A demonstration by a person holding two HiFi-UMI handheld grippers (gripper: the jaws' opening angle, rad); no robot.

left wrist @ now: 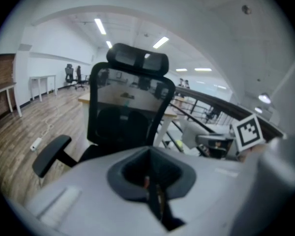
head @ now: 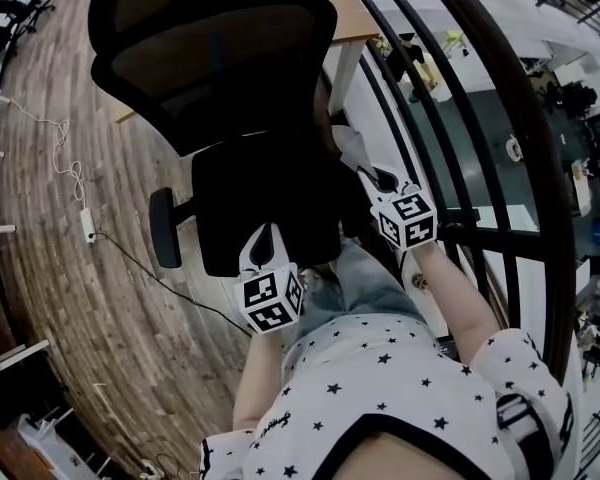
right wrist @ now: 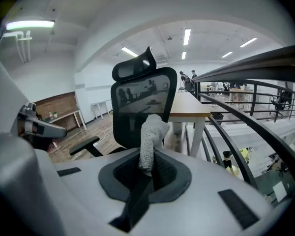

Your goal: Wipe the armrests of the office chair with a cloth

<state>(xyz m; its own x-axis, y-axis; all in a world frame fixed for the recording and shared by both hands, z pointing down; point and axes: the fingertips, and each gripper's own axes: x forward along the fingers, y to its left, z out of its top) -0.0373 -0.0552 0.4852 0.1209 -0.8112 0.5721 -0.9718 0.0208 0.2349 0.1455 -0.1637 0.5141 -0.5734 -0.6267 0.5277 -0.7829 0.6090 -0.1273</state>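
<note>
Left hand-held gripper (head: 263, 238): mine, carried low in front of my star-print shirt (head: 380, 388), marker cube toward me. Jaws pressed together with nothing between them, as its own view (left wrist: 151, 183) shows. It hangs over the near edge of the chair seat; I cannot tell whether it touches.

White power strip (head: 87, 225): lies on the wood-plank floor (head: 50, 298) at far left, one white cable and one dark cable running from it.

Black padded armrest (head: 163, 226): on the chair's left side, bare, well apart from both grippers. It also shows low left in the left gripper view (left wrist: 51, 154) and in the right gripper view (right wrist: 86, 144).

Black mesh-back office chair (head: 220, 68): with headrest, seat toward me, back toward the desk.

Light grey knitted cloth (head: 352, 146): just right of the seat, standing up out of the right gripper's jaws (right wrist: 150, 136). The armrest on that side is hidden from me.

Right hand-held gripper (head: 378, 178): jaws pinching the lower end of the cloth (right wrist: 146, 173).

Wood-topped desk with white legs (right wrist: 189, 104): behind the chair.

Black metal railing with curved bars (head: 500, 118): runs along the right side, just beside my right forearm.
</note>
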